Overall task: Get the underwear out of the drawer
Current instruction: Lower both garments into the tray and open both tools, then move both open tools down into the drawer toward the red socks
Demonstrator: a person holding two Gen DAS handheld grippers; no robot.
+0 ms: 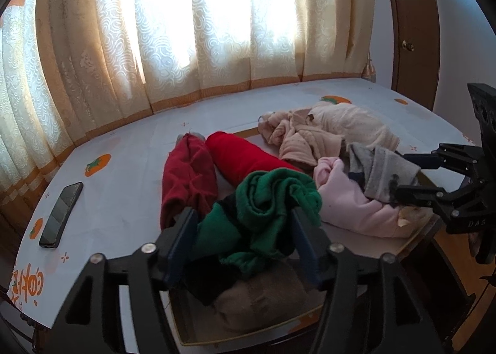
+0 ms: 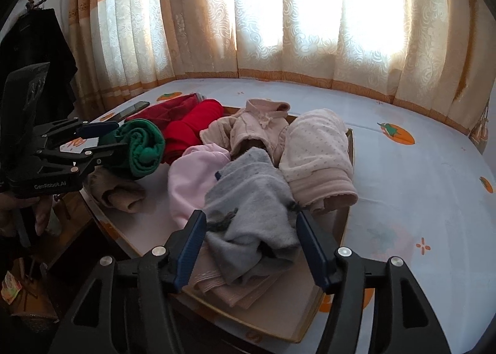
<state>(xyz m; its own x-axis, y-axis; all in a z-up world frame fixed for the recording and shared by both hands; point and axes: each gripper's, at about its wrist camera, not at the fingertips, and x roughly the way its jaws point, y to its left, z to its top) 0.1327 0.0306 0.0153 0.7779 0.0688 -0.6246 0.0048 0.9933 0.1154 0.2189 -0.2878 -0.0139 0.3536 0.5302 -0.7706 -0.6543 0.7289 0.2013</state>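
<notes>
A shallow drawer (image 2: 349, 143) full of folded clothes lies on a tablecloth with orange fruit prints. My left gripper (image 1: 243, 211) is open, and a rolled green garment (image 1: 272, 199) lies loosely between its blue pads. In the right wrist view the left gripper (image 2: 119, 136) sits at the left beside the green roll (image 2: 145, 146). My right gripper (image 2: 251, 214) is open astride a crumpled grey garment (image 2: 251, 196). In the left wrist view, the right gripper (image 1: 398, 172) sits at the right edge against the grey garment (image 1: 381, 168).
Also in the drawer are two red rolls (image 1: 235, 155), a pink garment (image 2: 192, 180), beige pieces (image 2: 316, 149) and a brown piece (image 2: 117, 192). A phone (image 1: 60, 214) lies on the cloth at the left. Curtains (image 1: 186, 28) hang behind and a wooden door (image 1: 412, 28) stands at the right. A person's hand (image 2: 40, 211) holds the left gripper.
</notes>
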